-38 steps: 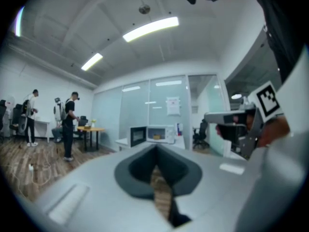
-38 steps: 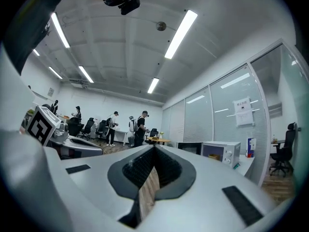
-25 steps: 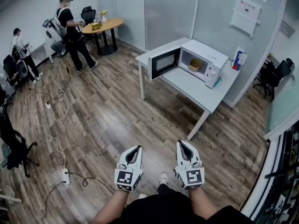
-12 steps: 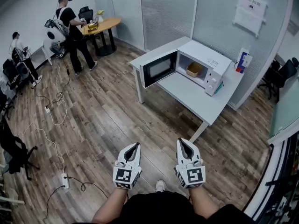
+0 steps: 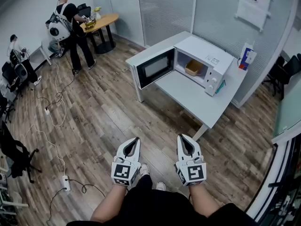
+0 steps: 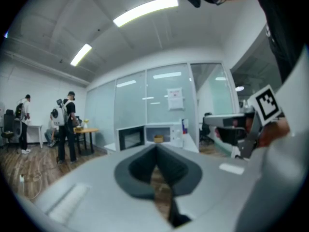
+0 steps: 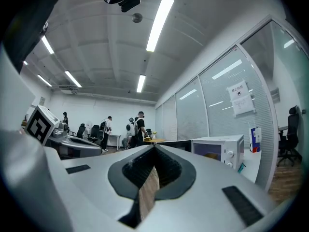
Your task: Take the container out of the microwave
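Note:
A white microwave (image 5: 207,62) stands on a white table (image 5: 188,95) ahead of me, its door (image 5: 153,68) swung open to the left. Inside it sits a tan container (image 5: 193,68), also small in the left gripper view (image 6: 158,139) and in the right gripper view (image 7: 211,154). My left gripper (image 5: 136,140) and right gripper (image 5: 182,138) are held side by side over the wooden floor, well short of the table, pointing towards it. Both are shut with nothing in them, as the left gripper view (image 6: 155,148) and the right gripper view (image 7: 154,146) show.
A blue and white carton (image 5: 247,56) stands on the table right of the microwave, against a glass partition (image 5: 221,13). Cables and a power strip (image 5: 66,182) lie on the floor at left. Two people (image 5: 70,22) stand by a round wooden table (image 5: 99,21) at back left.
I have walked closer to the table; the microwave has come nearer and further down in the head view. Both grippers kept their pose and stayed shut.

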The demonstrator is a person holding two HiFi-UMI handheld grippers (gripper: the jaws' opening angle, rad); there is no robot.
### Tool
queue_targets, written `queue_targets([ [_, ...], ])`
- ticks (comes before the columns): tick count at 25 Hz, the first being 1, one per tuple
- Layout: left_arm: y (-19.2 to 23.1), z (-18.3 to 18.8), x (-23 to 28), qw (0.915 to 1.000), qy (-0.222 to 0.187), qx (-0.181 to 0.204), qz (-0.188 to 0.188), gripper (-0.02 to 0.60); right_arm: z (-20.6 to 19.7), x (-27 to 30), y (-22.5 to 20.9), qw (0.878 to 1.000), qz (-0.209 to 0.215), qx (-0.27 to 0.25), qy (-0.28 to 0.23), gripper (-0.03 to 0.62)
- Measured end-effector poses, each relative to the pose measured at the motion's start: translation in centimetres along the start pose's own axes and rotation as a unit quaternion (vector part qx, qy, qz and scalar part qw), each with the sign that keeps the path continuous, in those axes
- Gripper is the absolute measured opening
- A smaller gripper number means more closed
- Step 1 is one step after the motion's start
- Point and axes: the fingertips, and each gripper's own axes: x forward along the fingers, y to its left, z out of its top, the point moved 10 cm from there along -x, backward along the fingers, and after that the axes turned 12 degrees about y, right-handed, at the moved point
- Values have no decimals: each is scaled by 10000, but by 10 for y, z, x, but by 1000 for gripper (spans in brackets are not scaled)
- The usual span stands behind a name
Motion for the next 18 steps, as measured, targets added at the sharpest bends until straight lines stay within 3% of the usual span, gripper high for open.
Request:
queue_targets([
  [6,17,3,44,9998,11,-15,-181,5,-1,38,-17,9999,-146,51,34,-2],
  [18,92,33,131,9978,-165,22,-640,5,34,132,-33,9985,-539,57,-88,-2],
])
